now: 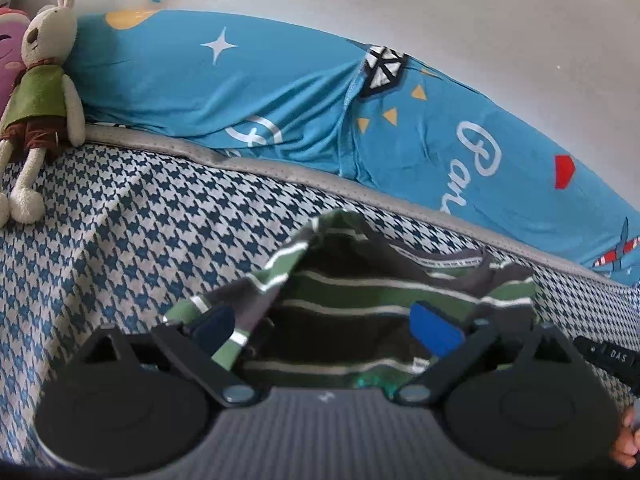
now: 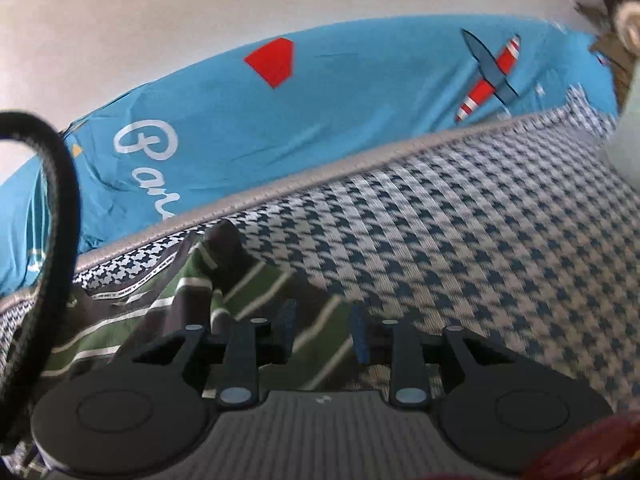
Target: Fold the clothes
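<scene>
Striped garment (image 1: 360, 292), green and dark grey with thin white lines, is being observed lying on the houndstooth bed cover (image 1: 120, 220), close to the cover's far grey-piped edge. Beyond that edge, a blue printed sheet (image 1: 240, 88) is being seen bunched against a white wall (image 1: 400, 0).

Left gripper (image 1: 324, 328) is being held low over the garment with its jaws spread wide. A raised fold of striped cloth is being draped over the left finger (image 1: 212, 328); whether it is being pinched cannot be told. The right blue pad (image 1: 436, 332) is standing free above the fabric.

Right gripper (image 2: 324, 328) is being positioned at the garment's right-hand edge, jaws parted, with striped cloth (image 2: 272, 288) showing between the pads; no closure on it is being shown. A black cable (image 2: 60, 184) is being seen looping at the left of the right wrist view.

A stuffed rabbit (image 1: 40, 80) in a green top is being noted at the far left corner of the bed cover, propped against the sheet.
</scene>
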`<act>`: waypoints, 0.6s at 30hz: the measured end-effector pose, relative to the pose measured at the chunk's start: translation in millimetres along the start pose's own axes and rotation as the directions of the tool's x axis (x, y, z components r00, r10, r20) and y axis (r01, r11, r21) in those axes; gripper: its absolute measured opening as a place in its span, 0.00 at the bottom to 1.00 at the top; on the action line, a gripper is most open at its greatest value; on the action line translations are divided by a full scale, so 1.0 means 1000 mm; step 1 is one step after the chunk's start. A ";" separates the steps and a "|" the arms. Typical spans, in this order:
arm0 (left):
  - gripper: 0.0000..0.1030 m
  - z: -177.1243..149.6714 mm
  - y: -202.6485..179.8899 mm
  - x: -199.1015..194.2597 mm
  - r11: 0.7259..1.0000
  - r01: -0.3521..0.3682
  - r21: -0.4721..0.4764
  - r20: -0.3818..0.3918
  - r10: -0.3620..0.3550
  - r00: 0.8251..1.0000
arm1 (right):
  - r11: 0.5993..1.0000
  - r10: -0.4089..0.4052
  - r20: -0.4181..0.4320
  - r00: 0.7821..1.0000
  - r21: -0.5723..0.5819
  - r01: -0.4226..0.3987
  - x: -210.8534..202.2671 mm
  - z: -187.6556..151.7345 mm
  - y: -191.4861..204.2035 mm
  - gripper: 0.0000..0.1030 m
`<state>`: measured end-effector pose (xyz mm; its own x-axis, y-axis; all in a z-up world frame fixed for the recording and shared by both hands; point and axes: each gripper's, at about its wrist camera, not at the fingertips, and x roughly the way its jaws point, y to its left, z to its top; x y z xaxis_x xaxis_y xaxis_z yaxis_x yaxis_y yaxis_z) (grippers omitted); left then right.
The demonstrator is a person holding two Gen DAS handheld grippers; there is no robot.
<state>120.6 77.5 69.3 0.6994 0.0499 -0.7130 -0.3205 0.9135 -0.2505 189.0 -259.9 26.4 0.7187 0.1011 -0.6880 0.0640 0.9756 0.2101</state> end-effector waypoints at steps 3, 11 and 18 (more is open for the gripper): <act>0.97 -0.008 -0.005 -0.004 1.000 0.008 0.012 -0.009 -0.008 1.000 | 0.998 -0.003 -0.018 1.000 0.058 0.004 -0.005 -0.001 -0.008 0.36; 1.00 -0.030 -0.013 -0.011 0.999 0.034 0.037 -0.040 -0.033 0.999 | 0.981 0.030 -0.067 0.997 0.195 -0.017 0.002 -0.003 -0.028 0.40; 1.00 -0.043 -0.020 -0.014 0.997 0.051 0.053 -0.063 -0.048 0.997 | 0.967 0.083 -0.128 0.988 0.250 -0.049 0.022 -0.002 -0.021 0.40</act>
<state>89.3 40.9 56.0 0.6725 -0.0195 -0.7398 -0.2498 0.9350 -0.2517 201.8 -277.4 5.1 0.6268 0.2061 -0.7514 0.1998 0.8896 0.4107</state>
